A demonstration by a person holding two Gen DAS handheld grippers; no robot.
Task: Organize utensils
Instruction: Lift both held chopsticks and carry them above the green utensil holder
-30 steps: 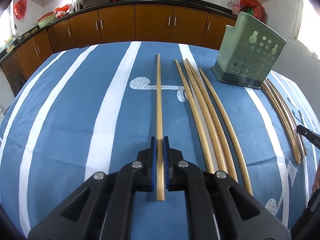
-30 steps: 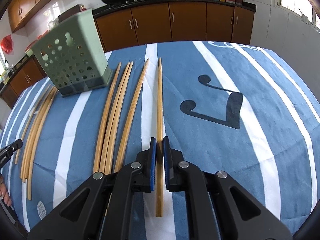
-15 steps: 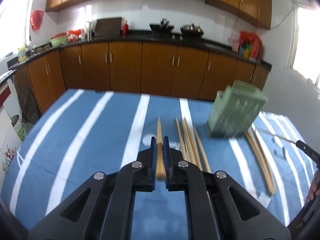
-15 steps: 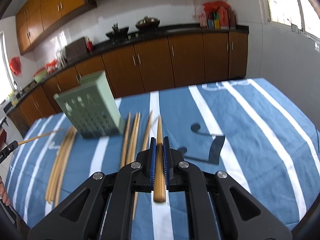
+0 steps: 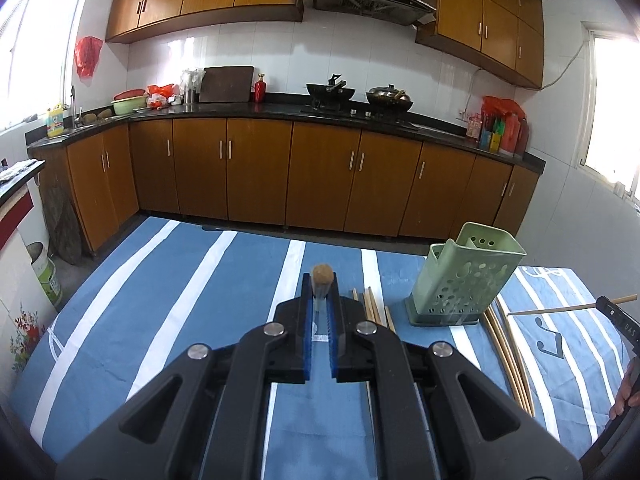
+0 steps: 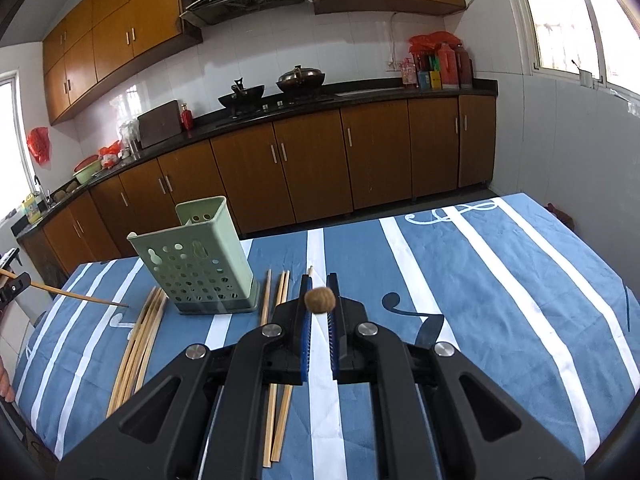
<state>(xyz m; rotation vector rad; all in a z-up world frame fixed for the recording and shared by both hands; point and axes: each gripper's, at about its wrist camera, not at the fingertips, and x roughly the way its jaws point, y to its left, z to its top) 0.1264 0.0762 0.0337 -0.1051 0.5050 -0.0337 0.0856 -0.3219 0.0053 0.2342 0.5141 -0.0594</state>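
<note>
The left gripper (image 5: 319, 294) clamps a single bamboo chopstick (image 5: 322, 276) between its blue pads. In the left wrist view the stick is seen end-on, its round butt just past the fingertips, so its long axis runs along the fingers and away from the camera, out over the counter (image 5: 180, 288) with its blue and white striped cloth. The jaws are closed tight on it.

The right gripper (image 6: 319, 300) is the same: jaws shut on a second chopstick (image 6: 319, 300), whose blunt end faces the right wrist camera, its length in line with the fingers. From the left wrist view that stick shows side-on at the right edge, held up off the cloth and roughly level, thin tip pointing towards the holder. In the right wrist view the left gripper's stick appears at the left edge, slanting down to the right, tip above the cloth beside the loose sticks.

Both grippers are held up above the counter, tilted somewhat downward.

The pale green perforated utensil holder (image 5: 464, 280) stands upright on the cloth between the two grippers. One loose bundle of chopsticks (image 6: 140, 340) lies flat on the holder's left in the right wrist view; another group (image 6: 276, 380) lies on its right, partly hidden under the right gripper. A fingertip shows at the right edge of the left wrist view.
</note>
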